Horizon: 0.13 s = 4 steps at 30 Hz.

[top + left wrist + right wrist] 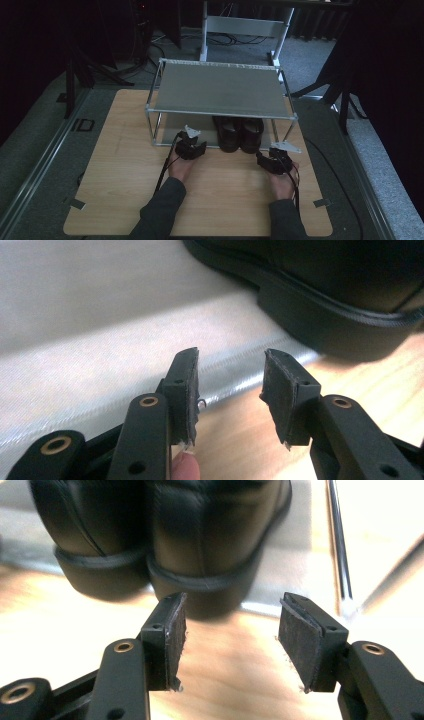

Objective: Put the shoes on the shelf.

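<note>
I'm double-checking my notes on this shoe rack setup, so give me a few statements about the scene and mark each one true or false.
1. The pair of black shoes sits on the rack's lower level. True.
2. The left gripper is shut on a shoe. False: its jaws stand open, holding nothing.
3. The top shelf of the rack is bare. True.
4. The right gripper holds a shoe heel. False: it is open, short of the heels.
5. The rack stands on a wooden table. True.

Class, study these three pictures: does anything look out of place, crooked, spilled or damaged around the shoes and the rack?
Nothing stands out. The two black shoes sit side by side on the lower shelf of the rack, heels toward the person. Both the left claw and the right claw are open and empty, just short of the heels. Nothing is spilled on the table.
</note>
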### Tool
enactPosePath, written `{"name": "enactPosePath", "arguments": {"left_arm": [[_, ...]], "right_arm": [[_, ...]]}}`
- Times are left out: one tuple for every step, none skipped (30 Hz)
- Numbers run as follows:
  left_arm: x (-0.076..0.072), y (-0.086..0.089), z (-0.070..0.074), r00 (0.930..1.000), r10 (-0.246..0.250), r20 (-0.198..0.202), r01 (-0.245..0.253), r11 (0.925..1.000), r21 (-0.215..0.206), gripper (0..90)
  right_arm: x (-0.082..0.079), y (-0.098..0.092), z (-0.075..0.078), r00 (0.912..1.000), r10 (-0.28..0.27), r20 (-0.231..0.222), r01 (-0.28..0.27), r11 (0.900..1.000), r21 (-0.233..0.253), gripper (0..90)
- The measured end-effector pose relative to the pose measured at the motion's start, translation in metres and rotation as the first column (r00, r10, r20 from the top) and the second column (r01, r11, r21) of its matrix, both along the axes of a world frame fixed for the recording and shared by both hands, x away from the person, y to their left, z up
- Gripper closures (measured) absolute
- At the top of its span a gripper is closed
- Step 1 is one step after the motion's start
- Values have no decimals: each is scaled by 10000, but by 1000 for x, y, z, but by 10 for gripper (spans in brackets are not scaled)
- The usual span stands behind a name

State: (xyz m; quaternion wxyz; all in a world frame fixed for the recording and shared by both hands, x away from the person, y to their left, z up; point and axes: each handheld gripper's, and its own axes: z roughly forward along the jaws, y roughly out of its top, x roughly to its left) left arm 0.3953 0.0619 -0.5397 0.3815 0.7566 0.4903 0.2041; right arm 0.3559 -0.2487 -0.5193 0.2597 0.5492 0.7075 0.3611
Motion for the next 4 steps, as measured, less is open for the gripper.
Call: {"name": "enactPosePath", "arguments": {"left_arm": [[-2,2,0,10000,-72,33,72,10000,42,588],[-2,2,0,10000,-72,33,72,10000,42,585],[-7,5,1,9999,-124,26,124,9999,44,584],[-10,7,1,9999,-156,22,156,9998,83,581]], "right_arm": [[-1,-3,-2,10000,-25,-64,25,10000,-7,437],[-1,-6,-3,9999,-46,-140,46,10000,-25,436],[-1,-10,-4,9998,-57,-216,56,10000,-55,436],[-1,-12,-4,9996,-64,-288,62,10000,-73,436]]}}
